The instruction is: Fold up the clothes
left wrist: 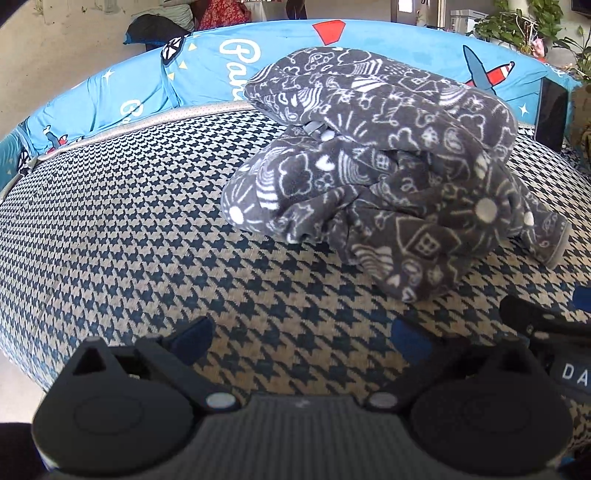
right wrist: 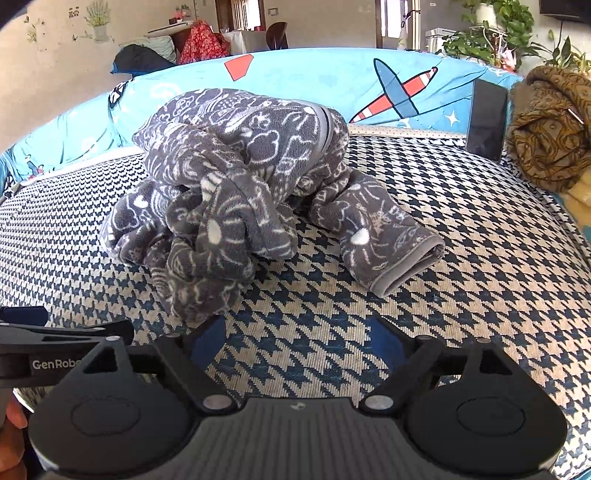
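A crumpled grey fleece garment with white doodle print [left wrist: 376, 158] lies in a heap on the houndstooth-covered surface [left wrist: 129, 229]. In the right wrist view the garment [right wrist: 236, 177] has one sleeve with a grey cuff [right wrist: 402, 254] stretched out to the right. My left gripper [left wrist: 301, 339] is open and empty, hovering in front of the heap and apart from it. My right gripper [right wrist: 297, 339] is open and empty, close to the heap's near edge. The right gripper's side shows at the left wrist view's right edge [left wrist: 546, 325], and the left gripper's side at the right wrist view's left edge [right wrist: 55, 339].
A blue cartoon-print cushion back [right wrist: 388, 85] runs behind the surface. A dark phone [right wrist: 485, 118] leans upright at the back right, beside a brown patterned cloth bundle [right wrist: 550, 129]. Plants [right wrist: 498, 29] and furniture stand beyond.
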{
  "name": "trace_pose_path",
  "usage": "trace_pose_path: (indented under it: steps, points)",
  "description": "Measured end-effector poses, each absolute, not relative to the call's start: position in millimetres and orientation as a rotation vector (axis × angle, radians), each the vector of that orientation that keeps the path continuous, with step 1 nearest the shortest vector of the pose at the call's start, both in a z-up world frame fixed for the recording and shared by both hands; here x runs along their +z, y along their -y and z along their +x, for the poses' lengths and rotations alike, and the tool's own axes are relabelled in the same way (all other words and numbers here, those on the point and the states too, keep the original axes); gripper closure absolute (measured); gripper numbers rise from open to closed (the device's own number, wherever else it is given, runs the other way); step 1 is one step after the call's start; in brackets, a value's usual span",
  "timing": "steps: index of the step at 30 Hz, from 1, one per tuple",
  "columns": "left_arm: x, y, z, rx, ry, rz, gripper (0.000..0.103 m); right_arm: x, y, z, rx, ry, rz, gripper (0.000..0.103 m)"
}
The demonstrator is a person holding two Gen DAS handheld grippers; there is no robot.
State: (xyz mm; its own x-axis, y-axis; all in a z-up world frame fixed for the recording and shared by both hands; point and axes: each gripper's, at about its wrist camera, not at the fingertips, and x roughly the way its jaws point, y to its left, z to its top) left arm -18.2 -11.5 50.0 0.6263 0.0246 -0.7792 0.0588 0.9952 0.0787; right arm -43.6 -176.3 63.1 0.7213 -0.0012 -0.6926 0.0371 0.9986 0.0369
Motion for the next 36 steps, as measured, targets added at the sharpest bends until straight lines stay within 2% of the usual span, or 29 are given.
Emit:
trace_pose_path:
  steps: [11, 36]
  points:
    - [54, 5, -25, -0.021, -0.891, 0.080, 0.000, 68, 176, -58, -0.025, -0.778, 0.091, 0.003]
    - [52, 19, -27, -0.060, -0.881, 0.107, 0.000, 58, 192, -53, -0.099, -0.823, 0.070, 0.003]
